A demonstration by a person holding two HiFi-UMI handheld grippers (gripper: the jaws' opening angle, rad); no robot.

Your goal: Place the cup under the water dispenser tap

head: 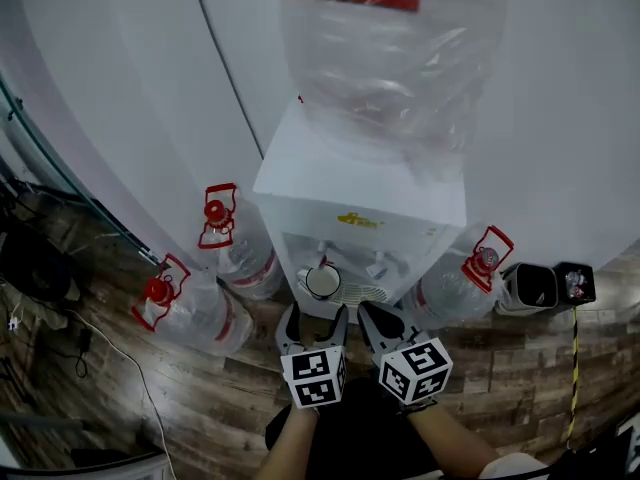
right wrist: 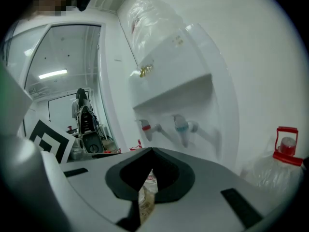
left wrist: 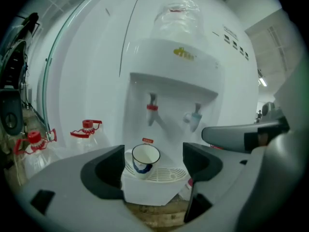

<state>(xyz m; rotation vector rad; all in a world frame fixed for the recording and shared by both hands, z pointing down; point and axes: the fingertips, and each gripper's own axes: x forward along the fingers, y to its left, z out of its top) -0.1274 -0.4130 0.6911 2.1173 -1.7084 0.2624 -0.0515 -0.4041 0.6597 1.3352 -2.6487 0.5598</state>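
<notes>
I see a white cup (left wrist: 145, 159), dark rim, blue mark, below the red tap (left wrist: 152, 108). Yellow logo (left wrist: 184, 54) illegible. Left gripper (left wrist: 153, 170) jaws wide, empty; right gripper (right wrist: 149, 170) jaws together.

A workplace corner is shown, an office or a lab; which cannot be told. A white dispenser (head: 360, 193) is set against a plain white wall (head: 120, 88), with spare jugs (head: 190, 313) stood beside it on a wood-pattern floor (head: 500, 368). Loose cables (head: 110, 348) are trailed at the left. A glass partition (right wrist: 67, 71) and a strip light (right wrist: 53, 74) are seen in the right gripper view.
</notes>
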